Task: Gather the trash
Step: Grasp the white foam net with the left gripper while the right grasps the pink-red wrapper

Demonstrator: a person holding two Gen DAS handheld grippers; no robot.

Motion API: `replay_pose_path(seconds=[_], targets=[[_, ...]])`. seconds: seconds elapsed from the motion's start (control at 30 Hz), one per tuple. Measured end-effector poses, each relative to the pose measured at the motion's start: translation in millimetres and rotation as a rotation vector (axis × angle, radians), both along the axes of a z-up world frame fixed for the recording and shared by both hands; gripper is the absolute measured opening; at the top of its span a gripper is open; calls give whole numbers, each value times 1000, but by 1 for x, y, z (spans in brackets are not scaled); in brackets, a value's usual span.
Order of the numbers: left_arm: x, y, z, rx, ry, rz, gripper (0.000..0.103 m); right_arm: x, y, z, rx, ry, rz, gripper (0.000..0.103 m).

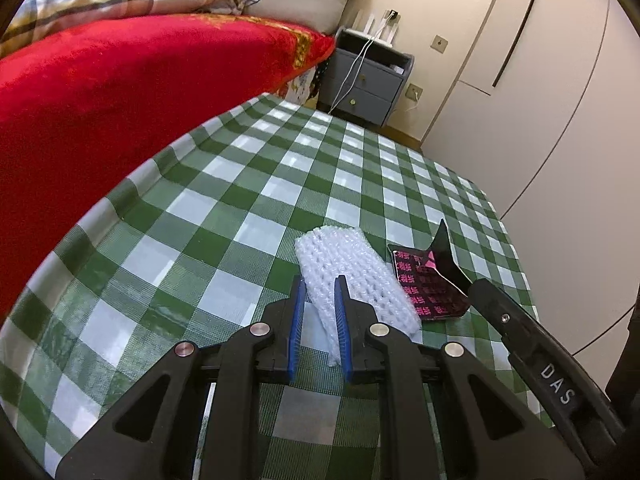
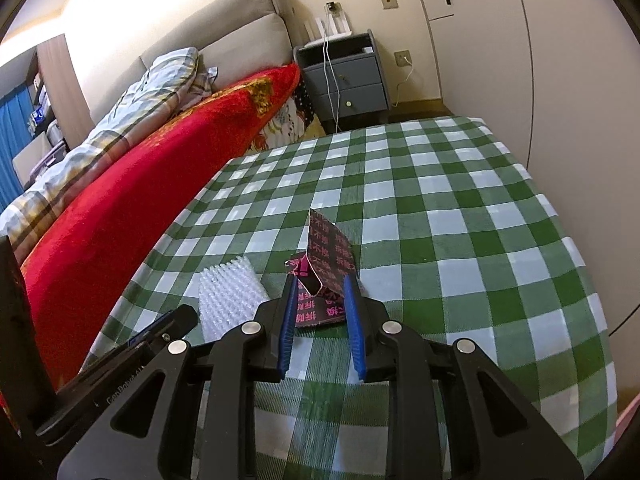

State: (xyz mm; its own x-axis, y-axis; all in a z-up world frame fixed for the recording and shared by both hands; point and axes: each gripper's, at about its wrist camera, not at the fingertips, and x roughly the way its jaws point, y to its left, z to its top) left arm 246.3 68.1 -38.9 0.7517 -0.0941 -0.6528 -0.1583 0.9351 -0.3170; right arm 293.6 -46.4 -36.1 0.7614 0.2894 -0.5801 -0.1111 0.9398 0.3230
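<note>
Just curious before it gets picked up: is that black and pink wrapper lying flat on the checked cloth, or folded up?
Folded up. Part of the black and pink wrapper lies on the checked cloth, while one flap stands up to a point.

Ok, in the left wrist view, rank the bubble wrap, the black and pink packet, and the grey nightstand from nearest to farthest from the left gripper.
1. Bubble wrap: its near end lies between the left gripper's fingers.
2. Black and pink packet: on the checked cloth, just right of the wrap.
3. Grey nightstand: far off beyond the cloth, by the wall.
</note>
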Motion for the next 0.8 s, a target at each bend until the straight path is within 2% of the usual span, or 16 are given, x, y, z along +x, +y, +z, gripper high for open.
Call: replay_pose_path(seconds=[0.13, 0.2, 0.37, 0.47, 0.5, 0.63, 0.8], targets=[[6, -2, -2, -14, 11, -10, 30, 5, 1, -4, -6, 11, -1, 24], [11, -7, -5, -13, 31, -36, 34, 7, 2, -7, -9, 19, 3, 24], [16, -12, -12, -10, 74, -58, 35, 8, 2, -8, -5, 21, 4, 17], [17, -14, -15, -10, 94, -71, 32, 6, 2, -7, -14, 18, 6, 14], [18, -15, -16, -6, 100, -80, 25, 5, 2, -6, -17, 14, 4, 13], [16, -17, -13, 9, 91, -86, 13, 2, -2, 0, -18, 6, -3, 9], [10, -16, -2, 28, 66, -72, 11, -6, -12, 11, -32, -7, -26, 8]])
